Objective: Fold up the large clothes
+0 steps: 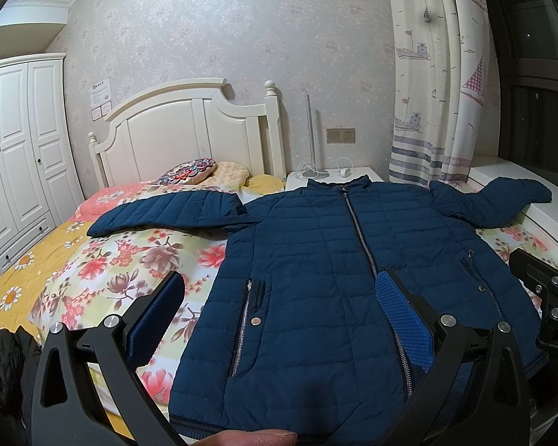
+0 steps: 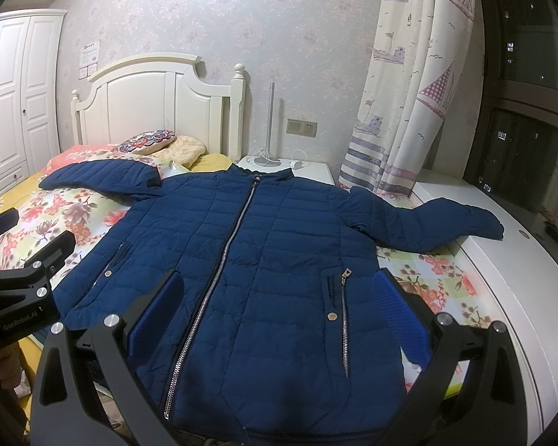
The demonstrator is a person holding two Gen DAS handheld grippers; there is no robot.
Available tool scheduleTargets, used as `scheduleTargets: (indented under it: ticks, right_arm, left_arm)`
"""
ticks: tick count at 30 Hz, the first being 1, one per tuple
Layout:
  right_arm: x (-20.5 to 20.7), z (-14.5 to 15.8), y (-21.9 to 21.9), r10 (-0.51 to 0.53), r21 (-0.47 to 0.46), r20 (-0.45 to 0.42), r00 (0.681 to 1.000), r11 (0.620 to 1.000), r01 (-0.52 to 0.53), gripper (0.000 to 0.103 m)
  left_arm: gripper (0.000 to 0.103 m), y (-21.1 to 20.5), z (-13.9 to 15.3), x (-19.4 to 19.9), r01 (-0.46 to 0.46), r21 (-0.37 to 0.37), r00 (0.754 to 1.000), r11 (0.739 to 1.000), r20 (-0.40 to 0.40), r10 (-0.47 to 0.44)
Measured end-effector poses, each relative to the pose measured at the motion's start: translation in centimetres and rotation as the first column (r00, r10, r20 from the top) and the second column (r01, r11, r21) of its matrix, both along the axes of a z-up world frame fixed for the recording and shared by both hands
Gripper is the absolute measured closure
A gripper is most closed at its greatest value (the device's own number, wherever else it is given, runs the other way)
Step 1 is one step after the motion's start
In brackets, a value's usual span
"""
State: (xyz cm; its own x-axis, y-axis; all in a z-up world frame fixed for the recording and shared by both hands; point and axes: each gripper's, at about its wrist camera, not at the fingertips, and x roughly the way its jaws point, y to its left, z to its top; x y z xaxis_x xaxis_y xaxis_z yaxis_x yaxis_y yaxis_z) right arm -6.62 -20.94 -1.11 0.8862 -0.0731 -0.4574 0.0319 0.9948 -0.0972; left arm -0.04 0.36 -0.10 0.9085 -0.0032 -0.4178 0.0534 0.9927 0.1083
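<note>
A dark blue quilted jacket lies flat and zipped on the bed, front up, collar toward the headboard, both sleeves spread out to the sides. It also shows in the right wrist view. My left gripper is open and empty, hovering above the jacket's hem, over its left half. My right gripper is open and empty above the hem, over its right half. The right gripper shows at the right edge of the left wrist view; the left gripper shows at the left edge of the right wrist view.
The bed has a floral sheet and pillows by the white headboard. A white nightstand with a lamp and cables stands beside it. A white ledge under the curtain carries the right sleeve. A wardrobe stands left.
</note>
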Motion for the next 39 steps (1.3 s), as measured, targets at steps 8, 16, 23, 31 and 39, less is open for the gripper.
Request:
scheduleTargets:
  ticks: [8,16,23,31,39]
  right_arm:
    - [0.3,-0.6,0.8,0.002,0.0,-0.004,1.0,1.0,-0.002,0.002]
    - [0.4,-1.4,1.2,0.008,0.003,-0.011,1.0,1.0,-0.008,0.002]
    - [4.3,-3.6,-4.2,-0.031,0.103,-0.082,0.996,0.994,0.04,0.002]
    - [12.7,-7.7,-20.8,-0.301,0.274,-0.278,0.912,0.885,0.376,0.002]
    - [21.1,-11.8,-34.1,-0.394,0.407,-0.4,0.827,0.733,0.546,0.002]
  left_arm:
    - [0.004,0.0,0.0,0.0,0.001,0.0,1.0,1.0,0.0,-0.001]
    - [0.004,0.1,-0.6,-0.1,0.003,-0.001,1.0,1.0,-0.012,-0.003]
    - [0.004,0.2,-3.3,4.1,0.045,-0.02,0.993,0.999,-0.107,-0.047]
    - [0.004,-3.2,-7.6,19.6,0.137,0.0,0.919,0.991,-0.374,-0.128]
    - [0.004,-3.0,-12.4,31.7,0.02,0.049,0.882,0.999,-0.472,0.005]
